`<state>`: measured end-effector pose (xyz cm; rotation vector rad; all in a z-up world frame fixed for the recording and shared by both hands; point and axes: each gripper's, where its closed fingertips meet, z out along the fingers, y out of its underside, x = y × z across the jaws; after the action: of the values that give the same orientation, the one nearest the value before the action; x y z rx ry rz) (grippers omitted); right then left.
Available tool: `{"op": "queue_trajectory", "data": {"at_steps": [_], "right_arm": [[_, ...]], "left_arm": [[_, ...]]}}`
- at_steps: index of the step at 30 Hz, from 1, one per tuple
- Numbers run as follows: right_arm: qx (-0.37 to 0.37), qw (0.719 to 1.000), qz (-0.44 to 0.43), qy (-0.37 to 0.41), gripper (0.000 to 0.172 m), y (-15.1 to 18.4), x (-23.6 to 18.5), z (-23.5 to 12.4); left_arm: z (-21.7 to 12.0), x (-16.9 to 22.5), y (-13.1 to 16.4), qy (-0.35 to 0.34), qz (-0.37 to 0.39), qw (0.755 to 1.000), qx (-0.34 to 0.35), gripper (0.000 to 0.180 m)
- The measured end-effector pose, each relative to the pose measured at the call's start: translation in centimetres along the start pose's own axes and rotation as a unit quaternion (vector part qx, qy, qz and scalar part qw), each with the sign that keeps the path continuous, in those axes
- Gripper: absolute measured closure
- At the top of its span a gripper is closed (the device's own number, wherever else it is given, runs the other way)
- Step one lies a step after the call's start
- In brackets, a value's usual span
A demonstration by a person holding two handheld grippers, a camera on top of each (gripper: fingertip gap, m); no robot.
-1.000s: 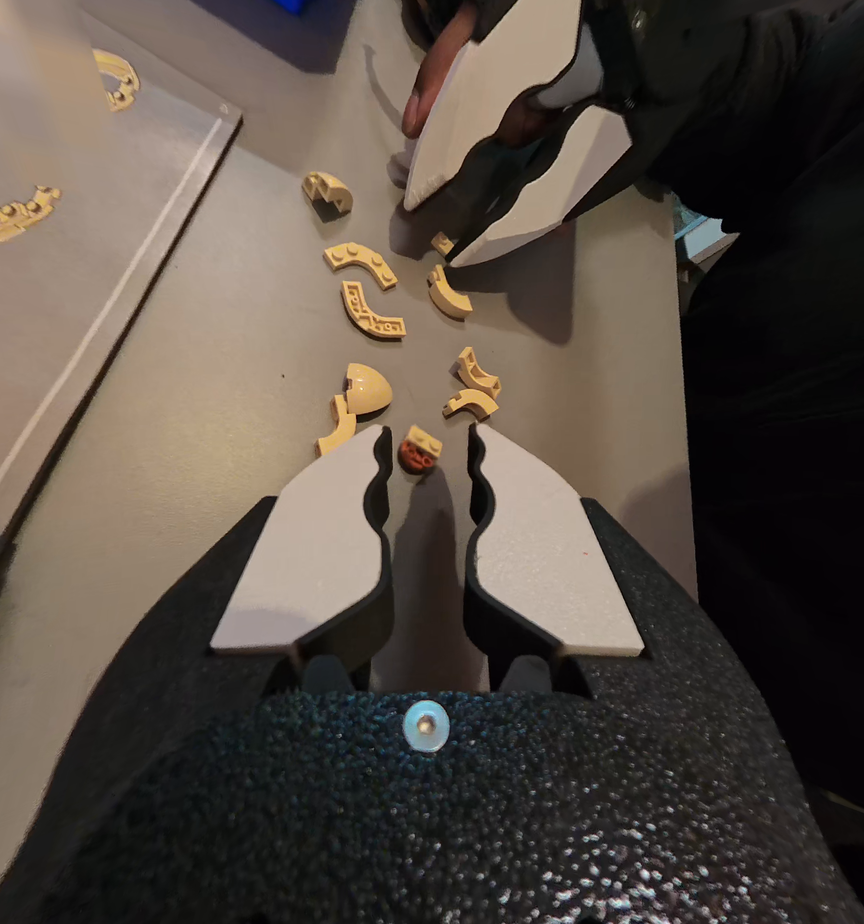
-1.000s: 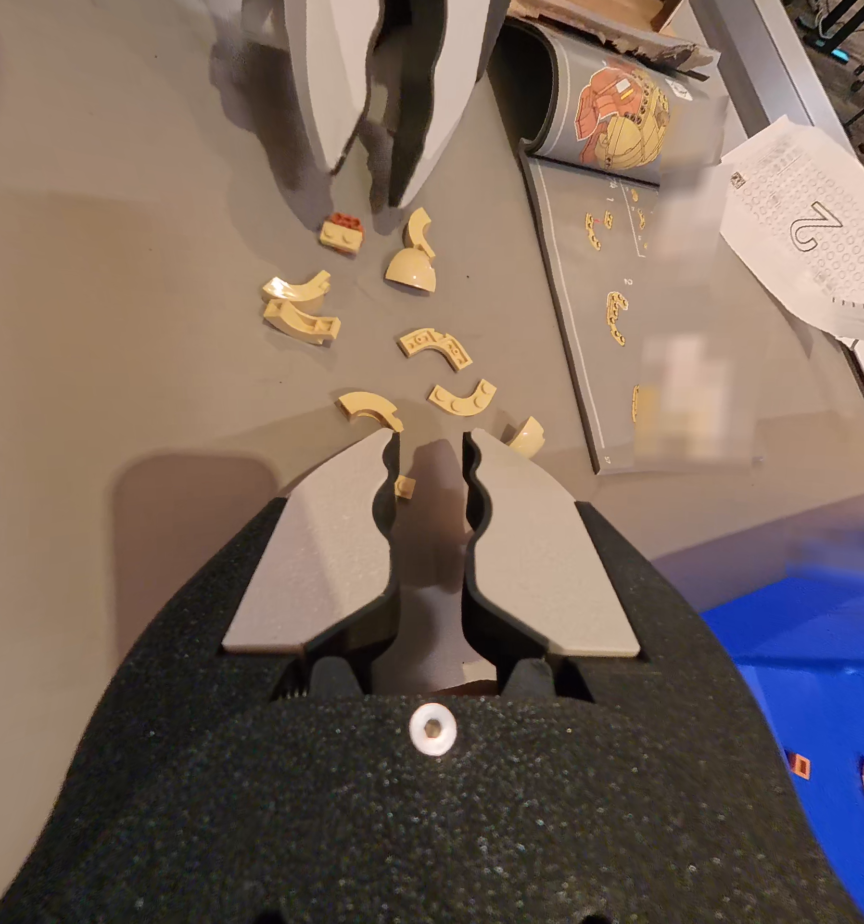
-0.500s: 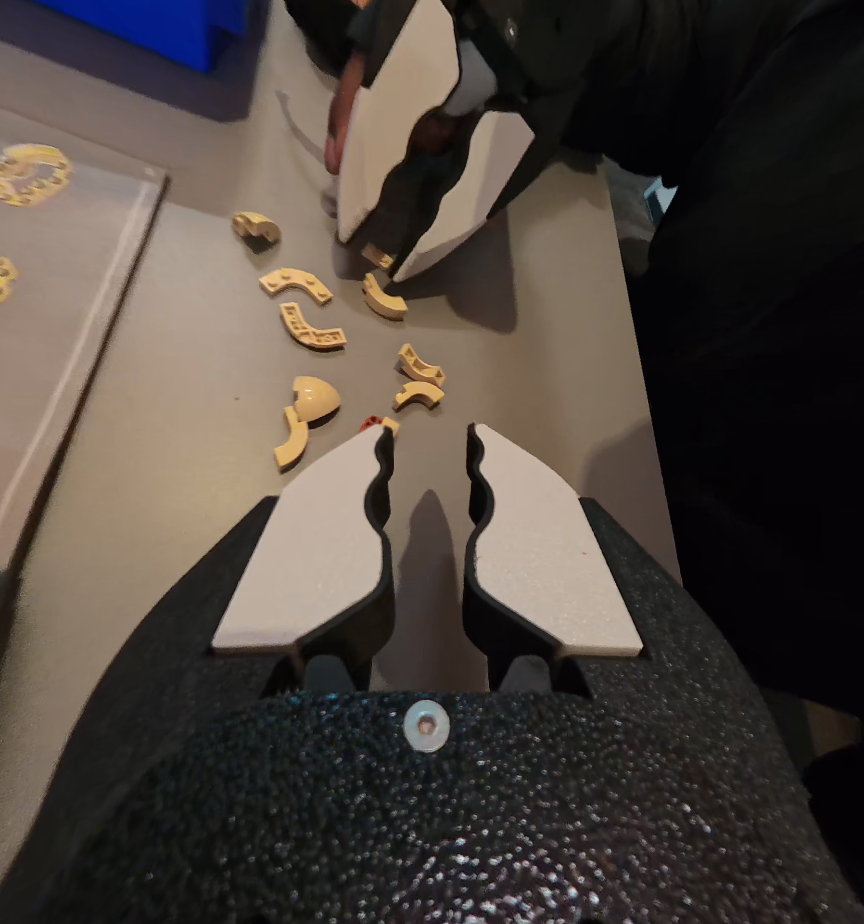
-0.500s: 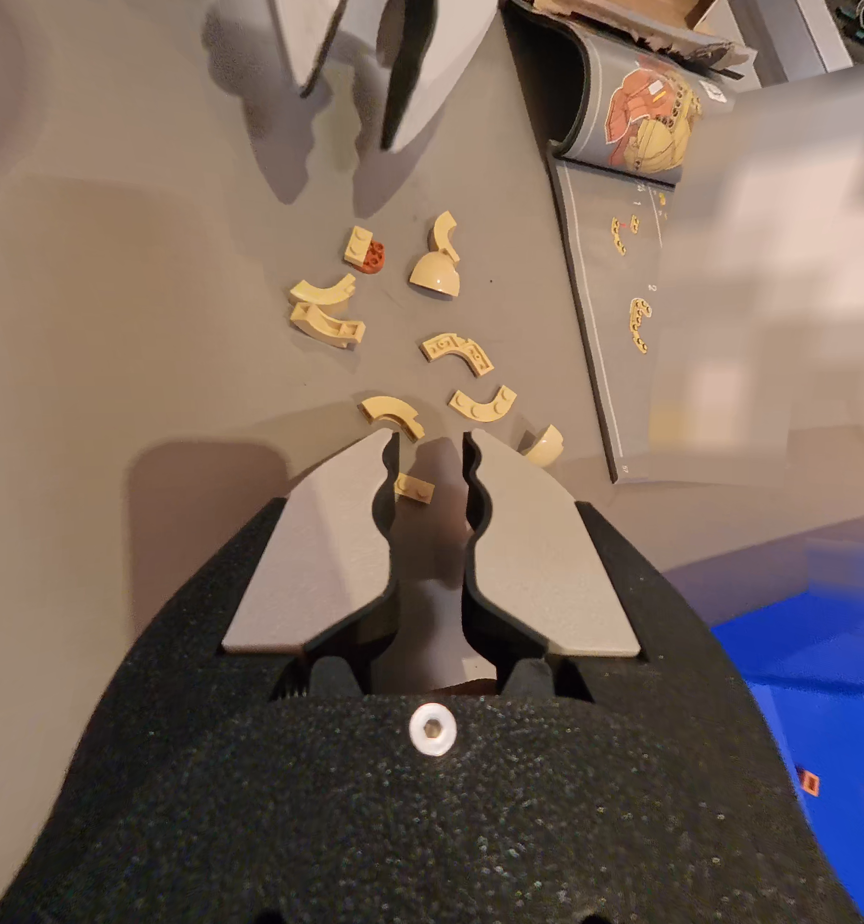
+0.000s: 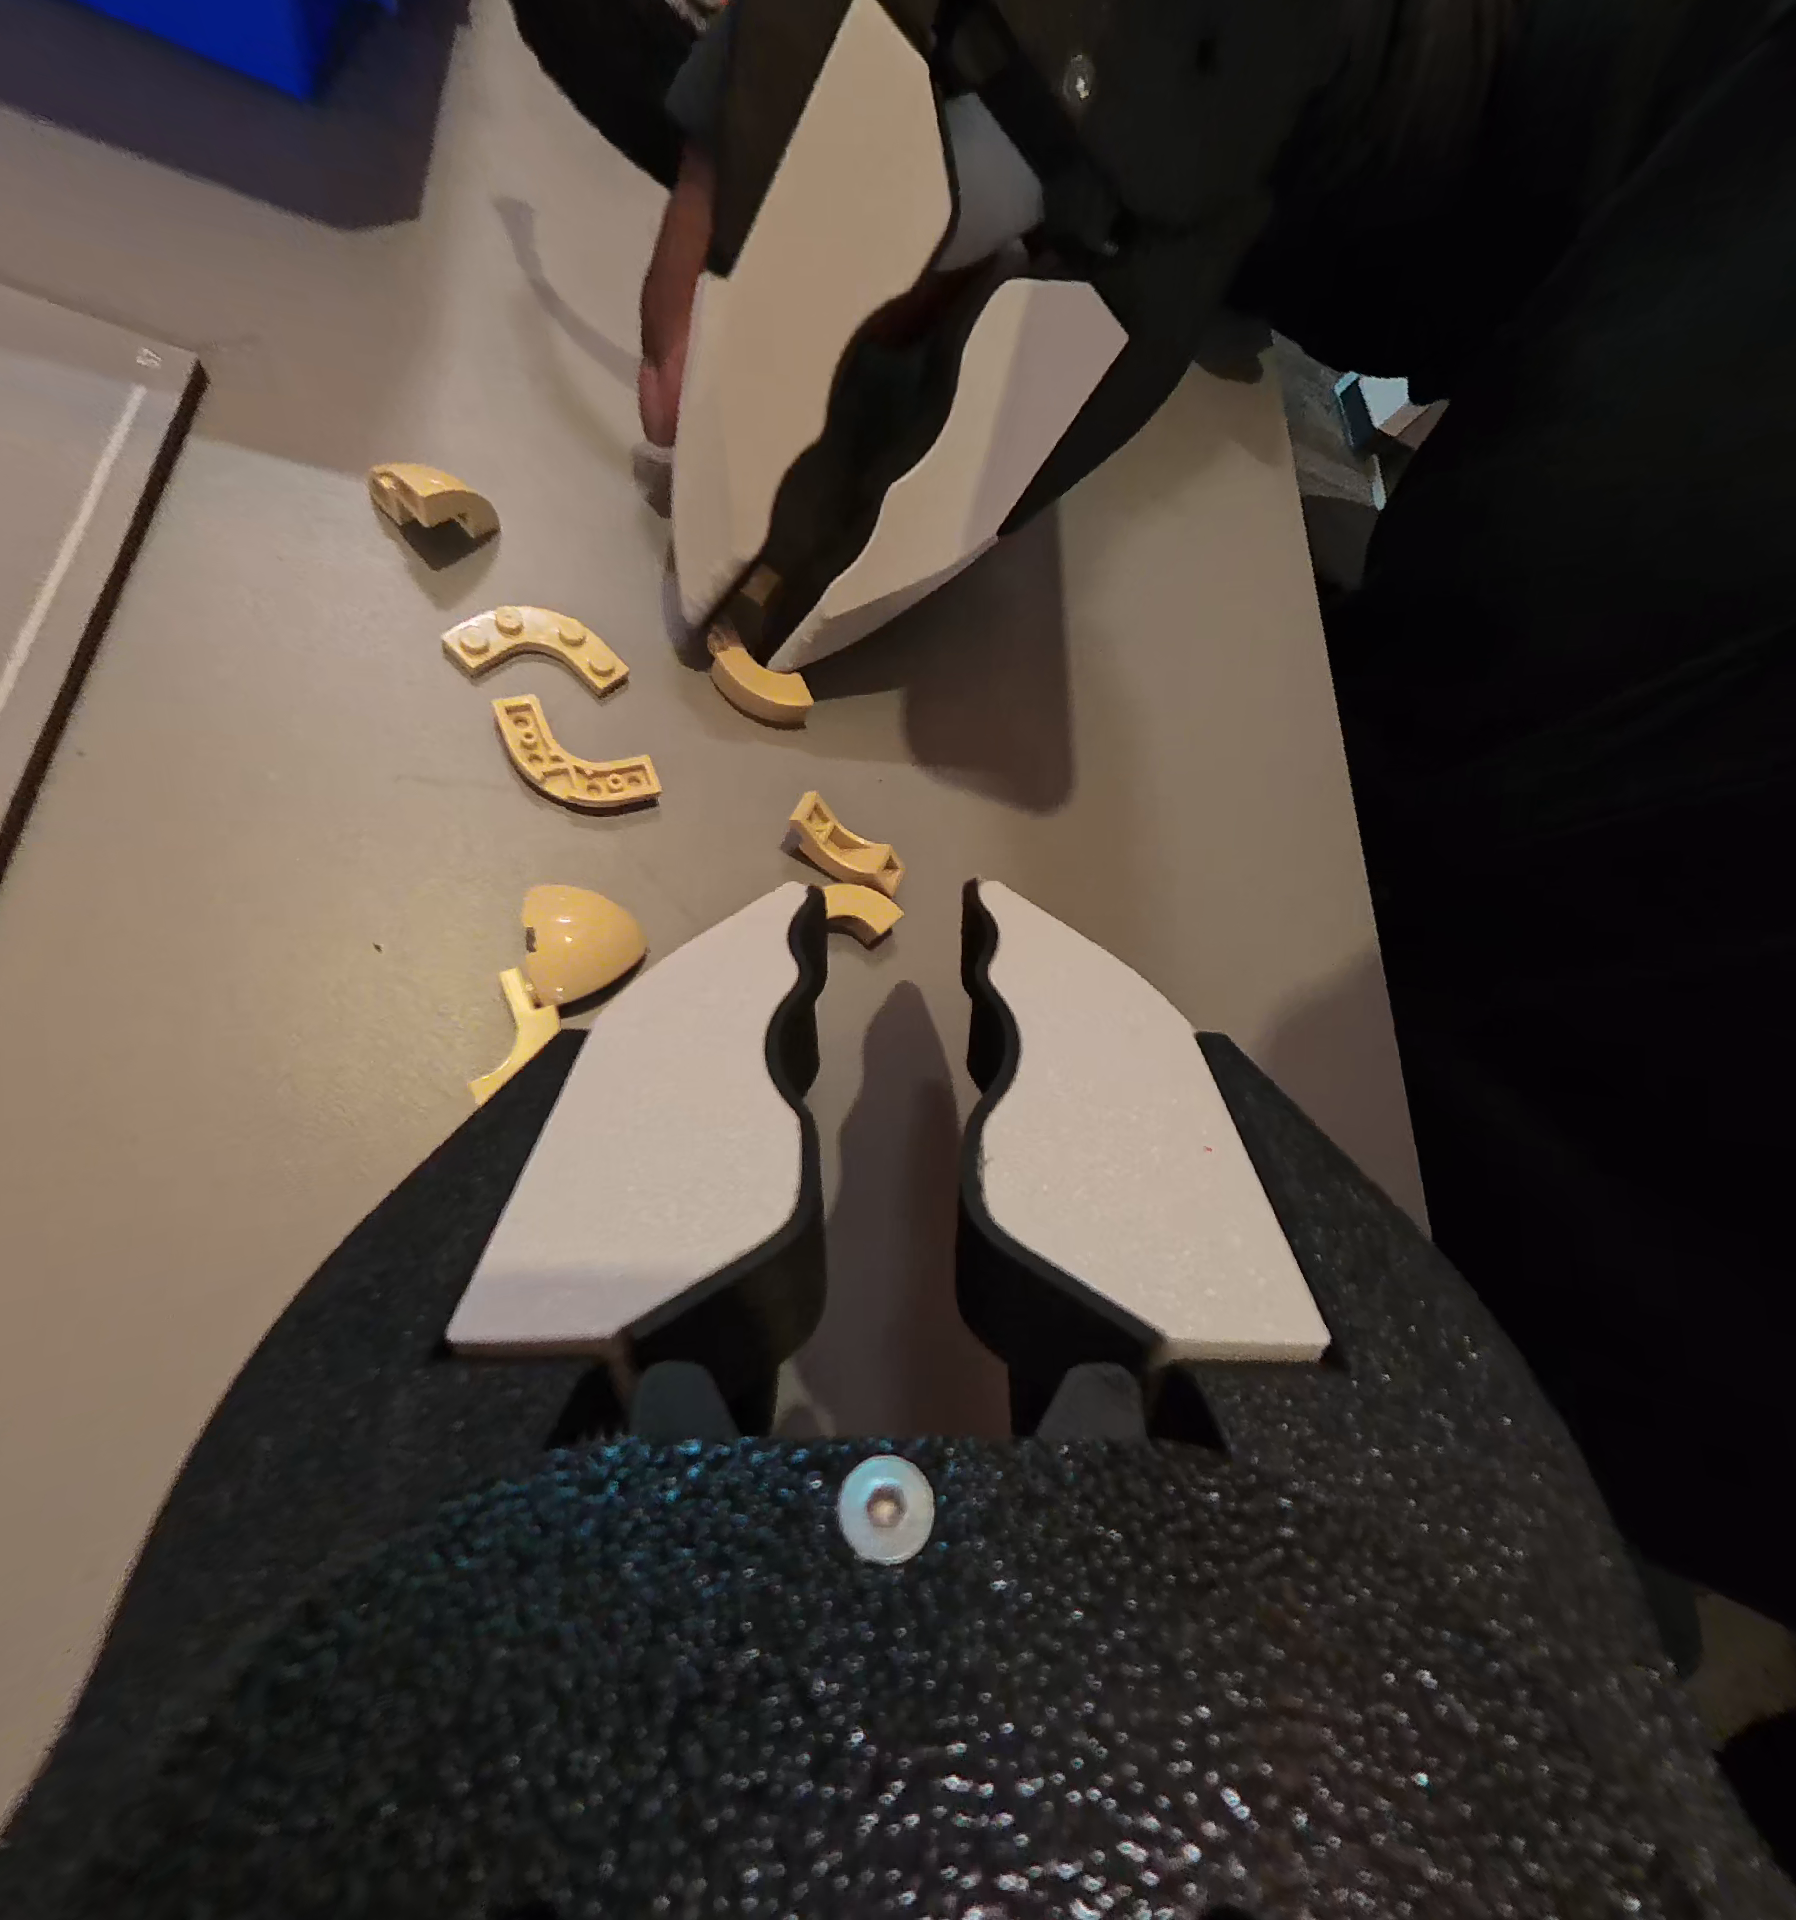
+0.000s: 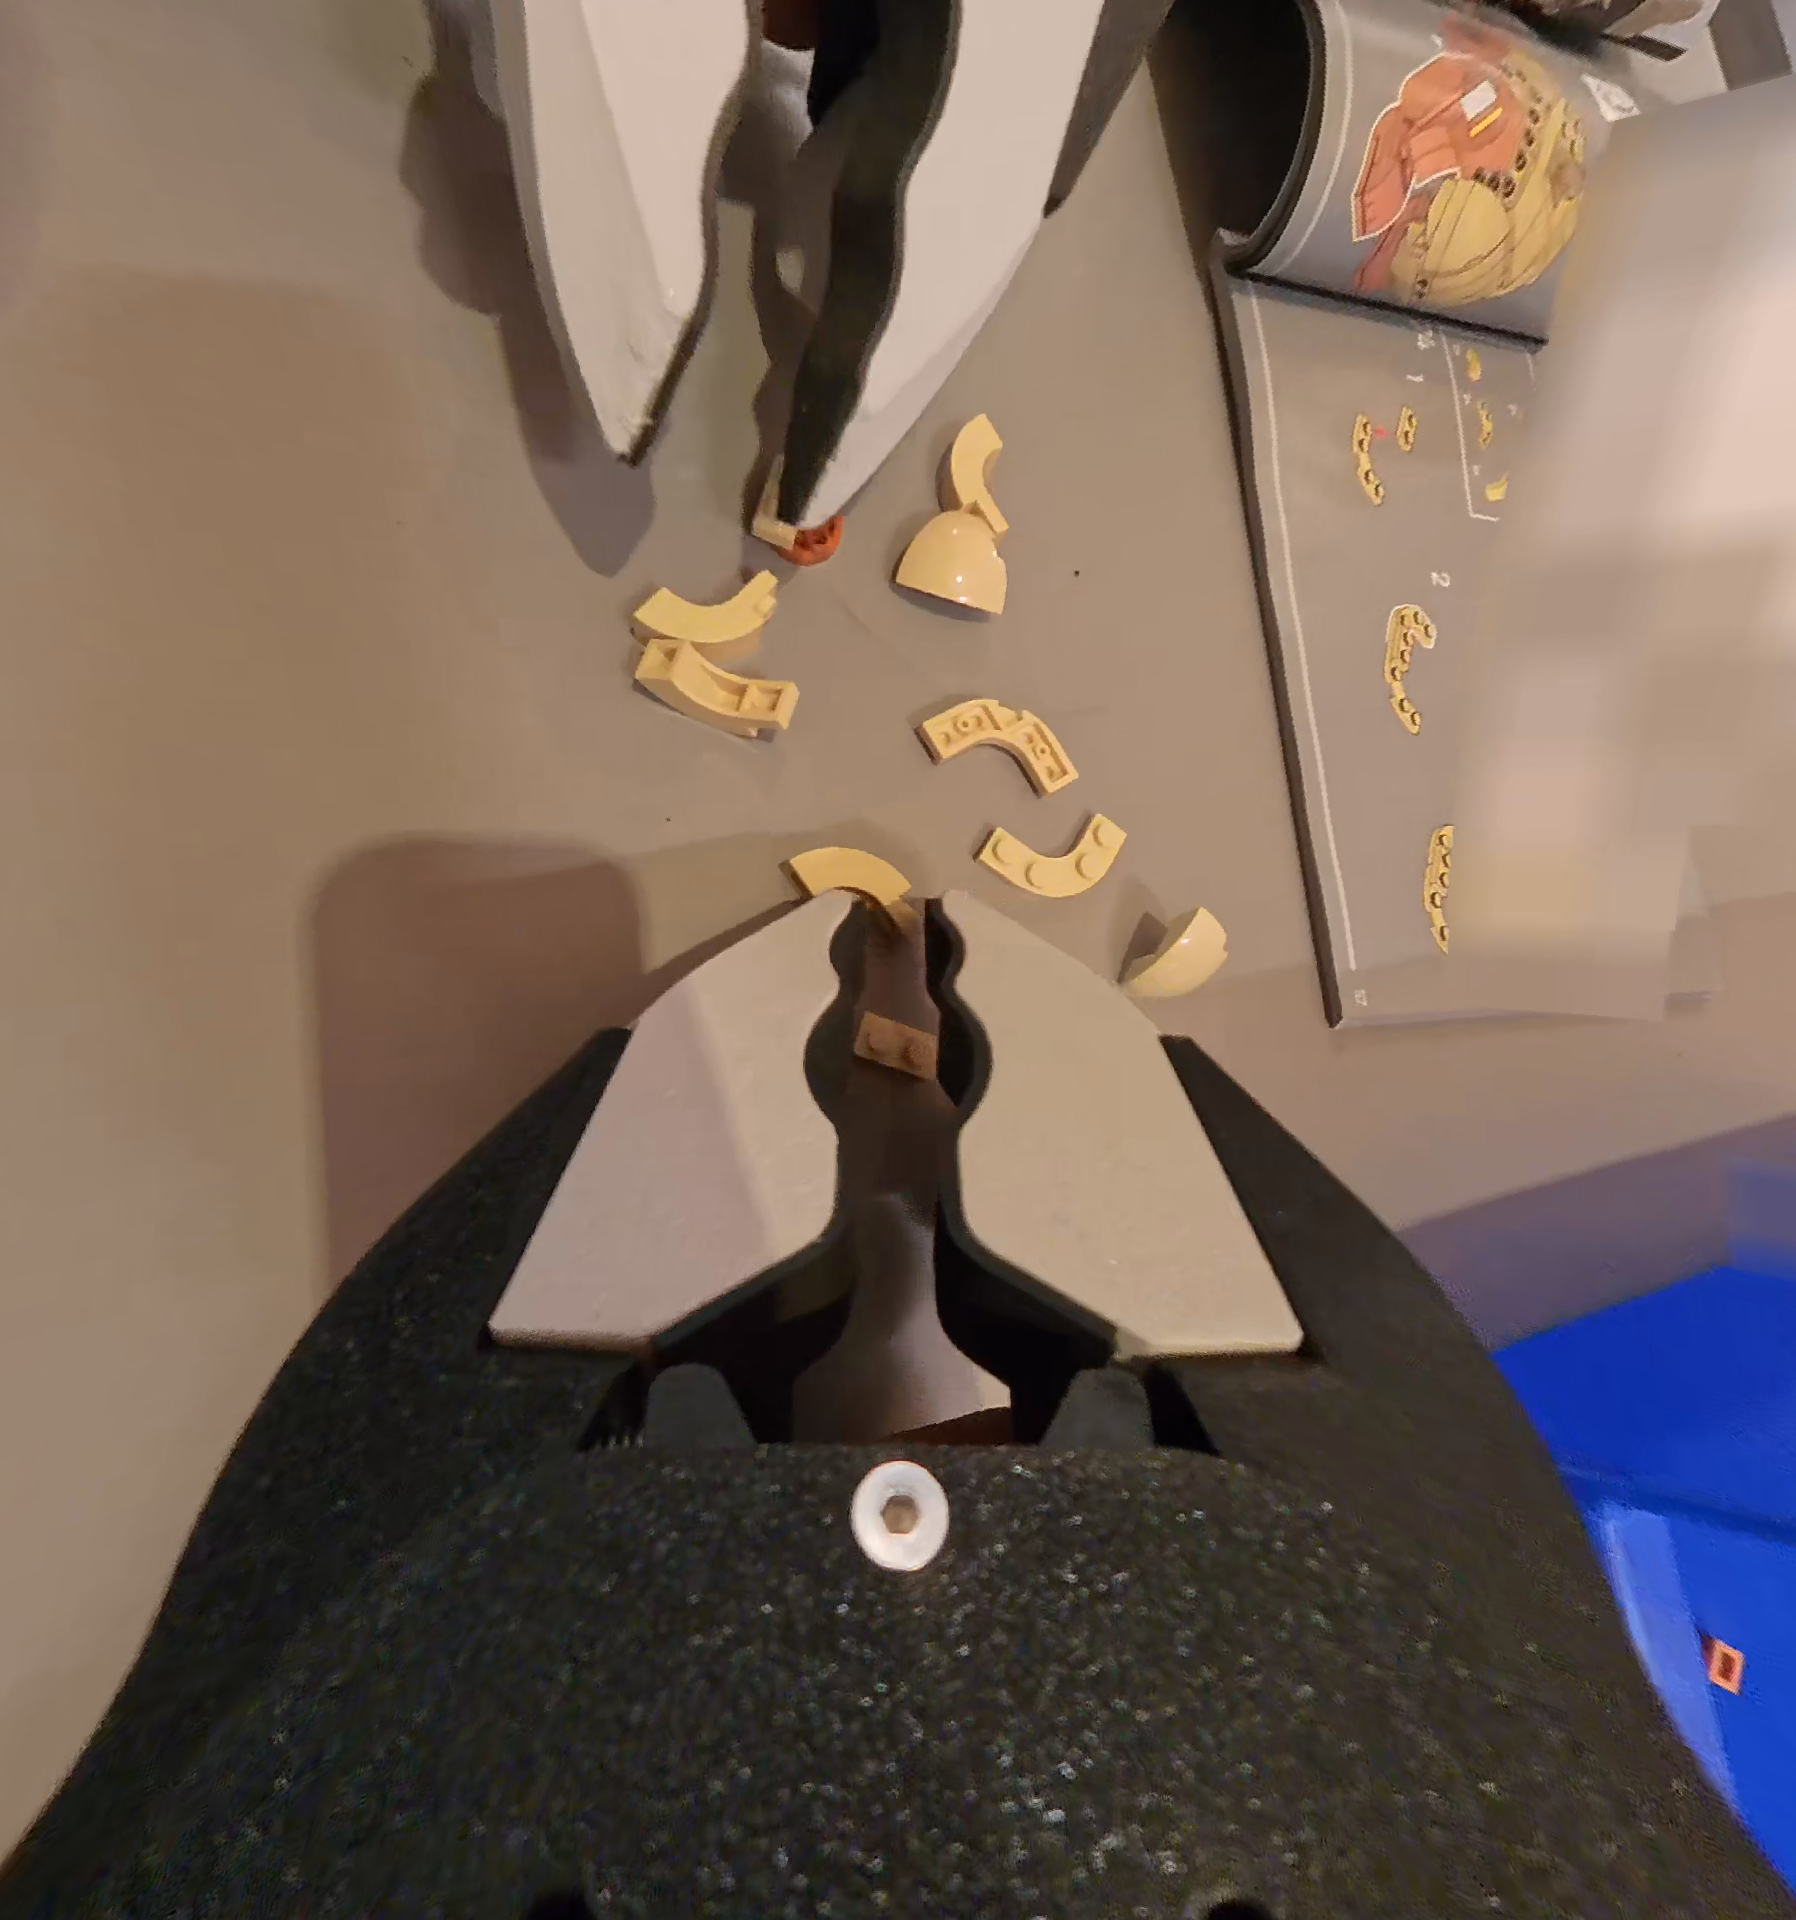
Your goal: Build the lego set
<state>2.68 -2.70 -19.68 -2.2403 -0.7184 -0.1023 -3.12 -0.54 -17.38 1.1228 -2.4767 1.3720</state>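
Note:
My right gripper [image 6: 889,909] has its tips closed on one end of a tan curved arch piece [image 6: 850,873] that lies on the grey table [image 6: 250,623]. A small tan two-stud plate [image 6: 896,1044] lies loose on the table farther back, in the wide hollow between the fingers. The left wrist view shows this gripper [image 5: 754,649] with the arch [image 5: 764,686] at its tips. My left gripper [image 5: 889,894] is open and holds nothing. A tan arch [image 5: 858,914] lies just off its left tip. In the right wrist view a small tan plate on a red-brown round piece [image 6: 800,535] sits at one left fingertip [image 6: 821,499].
Several loose tan pieces lie between the grippers: a dome [image 5: 582,951], two curved plates [image 5: 535,644] [image 5: 577,769] and a hollow arch [image 5: 842,847]. An open instruction booklet [image 6: 1393,623] lies beside them. A blue bin [image 6: 1704,1455] stands near it. A person's hand [image 5: 665,312] holds the right gripper. The table edge [image 5: 1330,727] is close. There is about 7 centimeters between the tips of the two grippers.
My right gripper slid forward past the small plate and its jaws narrowed onto the arch's end. My left gripper shifted, and the tan and red-brown piece went out of its view behind its left finger.

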Motion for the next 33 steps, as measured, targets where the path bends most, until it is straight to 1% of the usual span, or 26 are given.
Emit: {"op": "queue_trajectory", "data": {"at_steps": [4, 10, 11, 13, 15, 17, 19, 22, 24, 26, 28, 33], "right_arm": [[-0.003, 1.0, -0.005, -0.002, 0.168, 0.1, -0.2, -0.1], [-0.019, 0.999, -0.018, -0.021, 0.168, 1.1, -0.3, -1.0], [-0.024, 0.999, -0.017, -0.023, 0.167, 1.4, -0.3, -1.2], [-0.031, 0.999, -0.017, -0.028, 0.157, 1.8, -0.2, -1.5], [-0.022, 0.999, -0.016, -0.035, 0.151, 1.5, -0.3, -1.7], [-0.005, 0.999, -0.005, -0.036, 0.151, 0.8, -0.2, -1.9], [0.004, 1.0, 0.006, -0.028, 0.151, 0.3, 0.1, -1.7], [-0.015, 1.0, 0.008, -0.006, 0.151, 0.7, 0.8, -1.2], [-0.024, 1.0, 0.01, -0.002, 0.151, 1.1, 0.9, -1.1], [-0.021, 1.0, 0.013, 0.006, 0.151, 1.0, 1.3, -1.2], [-0.012, 1.0, 0.022, 0.007, 0.151, 0.6, 1.5, -1.3], [-0.002, 0.999, 0.03, 0.011, 0.151, 0.4, 1.8, -1.6]], "left_arm": [[0.0, -0.1, -0.2, -0.005, -0.002, 1.0, 0.004, 0.157], [-0.6, -0.2, 0.2, -0.012, 0.002, 1.0, -0.005, 0.157], [-0.5, -0.2, 0.3, -0.014, 0.001, 1.0, -0.008, 0.157], [-0.5, -0.2, 0.2, -0.015, 0.003, 1.0, -0.007, 0.157], [-0.4, -0.4, 0.0, -0.02, 0.002, 1.0, -0.003, 0.158], [-0.6, -1.2, -0.3, -0.044, -0.001, 0.999, 0.007, 0.158], [-0.8, -2.5, -1.0, -0.084, -0.002, 0.996, 0.023, 0.158], [-0.8, -3.4, -2.5, -0.109, -0.006, 0.992, 0.064, 0.159], [-0.9, -4.4, -3.2, -0.149, 0.01, 0.986, 0.071, 0.16], [-1.0, -5.4, -3.4, -0.198, 0.039, 0.978, 0.056, 0.16], [-0.6, -5.8, -3.1, -0.219, 0.057, 0.974, 0.026, 0.16], [1.5, -5.1, -2.3, -0.184, 0.043, 0.982, -0.024, 0.155]]}}
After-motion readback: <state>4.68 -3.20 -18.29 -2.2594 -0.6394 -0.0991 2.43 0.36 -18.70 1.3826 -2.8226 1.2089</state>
